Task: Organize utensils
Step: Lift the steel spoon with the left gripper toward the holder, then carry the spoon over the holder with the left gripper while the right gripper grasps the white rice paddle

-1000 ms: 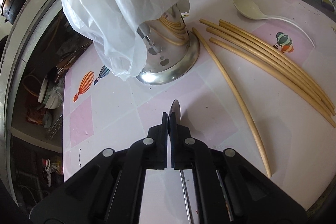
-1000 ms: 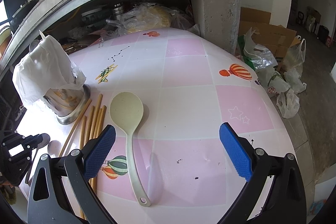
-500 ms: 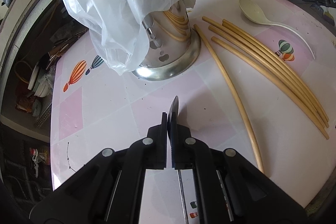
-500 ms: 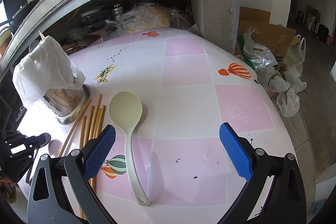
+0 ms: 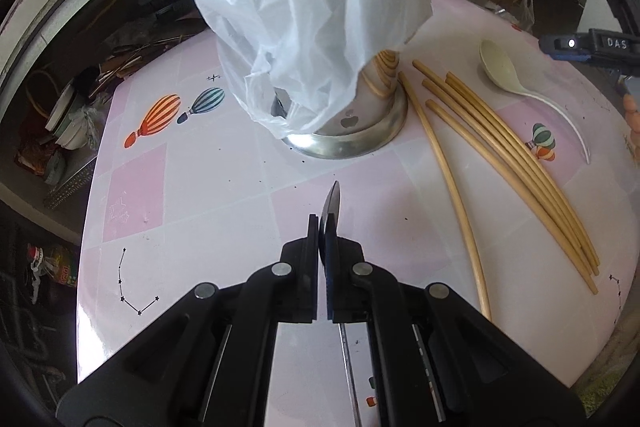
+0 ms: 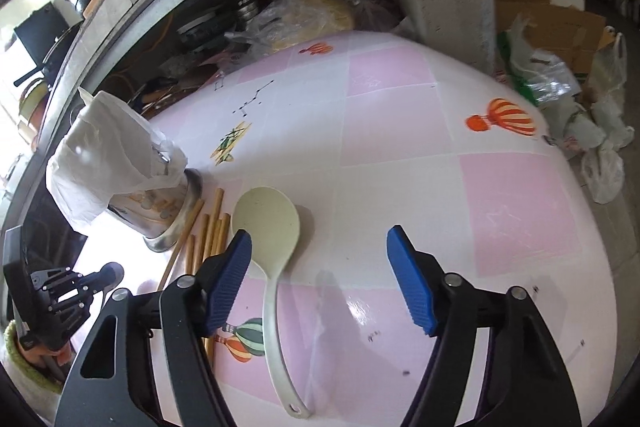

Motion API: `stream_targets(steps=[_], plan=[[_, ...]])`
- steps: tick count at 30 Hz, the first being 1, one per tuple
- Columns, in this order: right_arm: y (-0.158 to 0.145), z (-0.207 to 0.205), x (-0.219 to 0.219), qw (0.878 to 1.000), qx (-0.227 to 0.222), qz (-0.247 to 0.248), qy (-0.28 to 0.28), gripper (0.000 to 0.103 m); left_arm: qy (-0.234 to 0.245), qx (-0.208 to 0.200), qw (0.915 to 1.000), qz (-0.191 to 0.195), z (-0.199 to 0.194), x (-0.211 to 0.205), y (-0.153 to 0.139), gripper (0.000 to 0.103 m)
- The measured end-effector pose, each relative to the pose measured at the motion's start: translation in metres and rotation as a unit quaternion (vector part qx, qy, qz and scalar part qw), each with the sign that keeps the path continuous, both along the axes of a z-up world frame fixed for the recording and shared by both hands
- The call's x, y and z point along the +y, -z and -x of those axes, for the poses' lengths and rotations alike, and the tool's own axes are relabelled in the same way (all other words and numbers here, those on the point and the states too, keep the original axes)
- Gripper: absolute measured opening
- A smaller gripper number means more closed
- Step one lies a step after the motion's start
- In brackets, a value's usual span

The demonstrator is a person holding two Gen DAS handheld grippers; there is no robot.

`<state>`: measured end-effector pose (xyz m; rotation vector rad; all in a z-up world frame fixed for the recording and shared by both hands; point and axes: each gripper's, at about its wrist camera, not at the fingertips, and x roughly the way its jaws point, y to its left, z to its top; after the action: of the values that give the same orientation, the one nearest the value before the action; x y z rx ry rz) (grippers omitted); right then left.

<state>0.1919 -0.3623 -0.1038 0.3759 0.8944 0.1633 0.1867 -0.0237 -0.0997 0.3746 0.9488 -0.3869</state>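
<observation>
Plenty of bare table (image 6: pixel 400 147) ahead and right of the right gripper (image 6: pixel 320 267); its far edge meets a cluttered shelf, right edge drops toward bags on the floor. Right jaws are closing, blue pads clear of everything; the cream ladle (image 6: pixel 268 223) lies between them, by the left pad. Left gripper (image 5: pixel 326 227) is clamped on a thin metal utensil (image 5: pixel 333 201), likely a spoon seen edge-on. Steel holder (image 5: pixel 360 119) stands upright under a white plastic bag (image 5: pixel 312 7), contents hidden. Five chopsticks (image 5: pixel 500 151) lie loose just right of it, near the ladle.
</observation>
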Motion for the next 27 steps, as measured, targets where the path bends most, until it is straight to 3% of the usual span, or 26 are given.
stream_targets(steps=[5, 10, 18, 27], plan=[[0.012, -0.035, 0.008, 0.998, 0.010, -0.006, -0.066, 0.064, -0.022, -0.009, 0.9988, 0.043, 0.000, 0.016, -0.019, 0.002], [0.021, -0.058, 0.014, 0.993, 0.017, -0.011, -0.116, 0.056, -0.040, -0.012, 0.9960, 0.079, 0.002, 0.030, -0.036, 0.002], [0.029, -0.075, 0.021, 0.988, 0.026, -0.018, -0.150, 0.043, -0.053, -0.017, 0.9892, 0.136, 0.003, 0.047, -0.058, 0.002], [0.032, -0.071, 0.025, 0.985, 0.029, -0.021, -0.170, 0.024, -0.056, -0.034, 0.9862, 0.152, 0.004, 0.050, -0.073, 0.002]])
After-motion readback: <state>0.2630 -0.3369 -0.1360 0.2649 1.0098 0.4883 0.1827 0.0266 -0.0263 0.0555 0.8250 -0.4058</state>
